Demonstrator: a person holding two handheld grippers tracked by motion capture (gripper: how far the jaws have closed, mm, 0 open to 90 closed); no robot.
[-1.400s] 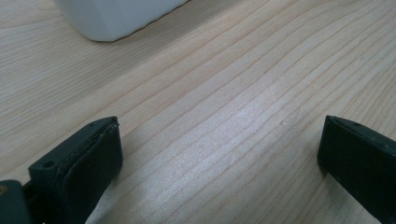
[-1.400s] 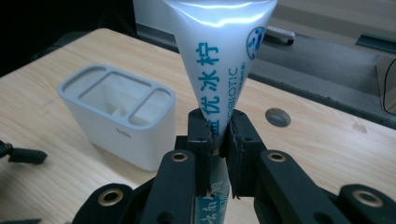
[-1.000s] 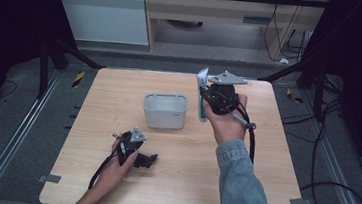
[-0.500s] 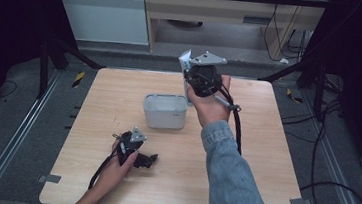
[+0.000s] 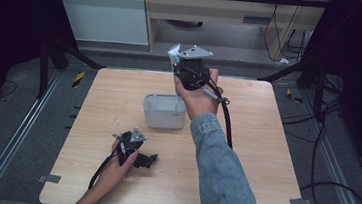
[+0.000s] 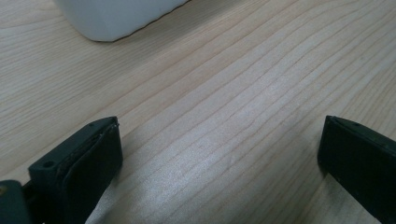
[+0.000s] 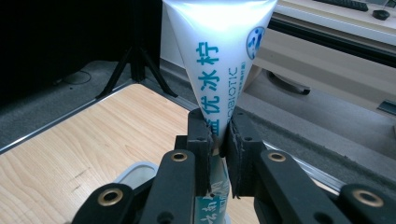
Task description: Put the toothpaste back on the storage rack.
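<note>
While the right gripper [image 7: 215, 140] is clamped tight on a white tube [image 7: 219, 60] with blue lettering, the thing that really matters is where that tube sits relative to the white container [image 5: 164, 111] on the table [image 5: 264, 155]. From the high view the right gripper [image 5: 192, 73] is held up in the air near the far edge of the table, a bit beyond and to the right of the container, so the tube [image 5: 174, 52] isn't over the opening yet as far as I can tell. In the right gripper view the tube's long axis runs straight along the jaws: the wide flat end fans out past the fingertips and the narrower part runs back between the pads toward the hand, with a sliver of the container's rim [image 7: 135, 170] peeking out below left. So my guess is the drop needs the hand to come back toward the person and tip the tube down into the container. Meanwhile the left gripper [image 5: 136, 150] is parked low on the near left of the table, jaws spread wide with nothing between them, just bare wood [image 6: 224, 116] and the container's corner [image 6: 112, 18] ahead of it. The right hand is obviously the one doing the job here.
</note>
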